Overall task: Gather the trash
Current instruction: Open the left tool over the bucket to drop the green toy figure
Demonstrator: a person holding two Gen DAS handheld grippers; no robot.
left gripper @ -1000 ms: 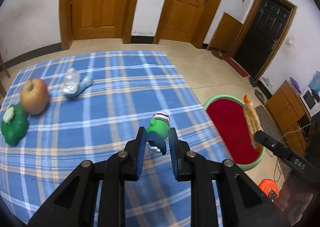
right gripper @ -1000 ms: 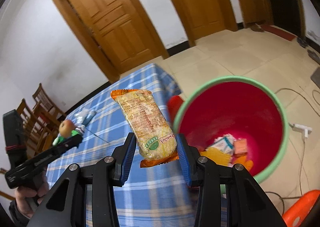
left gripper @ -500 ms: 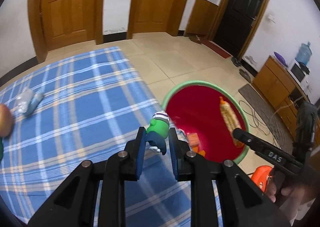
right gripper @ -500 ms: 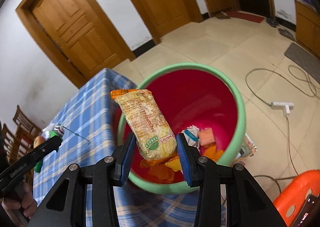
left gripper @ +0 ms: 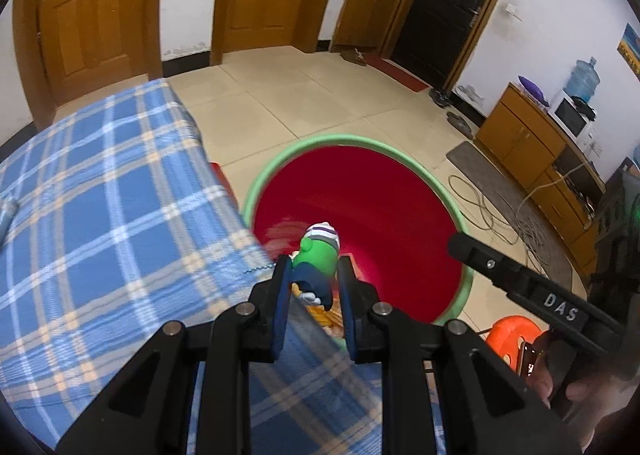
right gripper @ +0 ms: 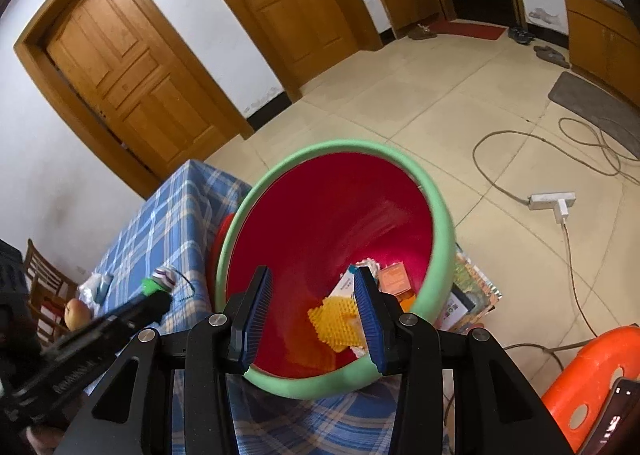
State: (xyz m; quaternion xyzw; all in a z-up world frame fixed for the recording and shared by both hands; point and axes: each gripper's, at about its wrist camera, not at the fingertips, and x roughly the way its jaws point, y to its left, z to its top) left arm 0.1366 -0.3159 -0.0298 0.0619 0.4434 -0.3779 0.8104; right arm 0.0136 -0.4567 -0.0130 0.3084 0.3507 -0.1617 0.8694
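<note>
My left gripper (left gripper: 314, 269) is shut on a small green bottle-shaped toy (left gripper: 318, 251) with a striped cap. It holds the toy above the table's right edge, beside the red bin with its green rim (left gripper: 352, 141). In the right wrist view, my right gripper (right gripper: 314, 279) hangs over the bin (right gripper: 344, 146), jaws apart with nothing between the blue pads. Several pieces of trash lie at the bin's bottom, among them a yellow textured piece (right gripper: 336, 325) and an orange box (right gripper: 394, 279). The left gripper (right gripper: 160, 295) with the toy shows at lower left.
The blue plaid tablecloth (left gripper: 100, 195) covers the table left of the bin. An apple (right gripper: 76, 313) and a crumpled plastic bottle (right gripper: 96, 283) lie further back on it. An orange stool (right gripper: 592, 367), a power strip (right gripper: 552, 201) with cables and a magazine (right gripper: 472, 291) sit on the floor.
The snack packet has left the right gripper's jaws, which now stand empty over the bin. The left gripper carried the green toy rightward, from over the table to the bin's edge.
</note>
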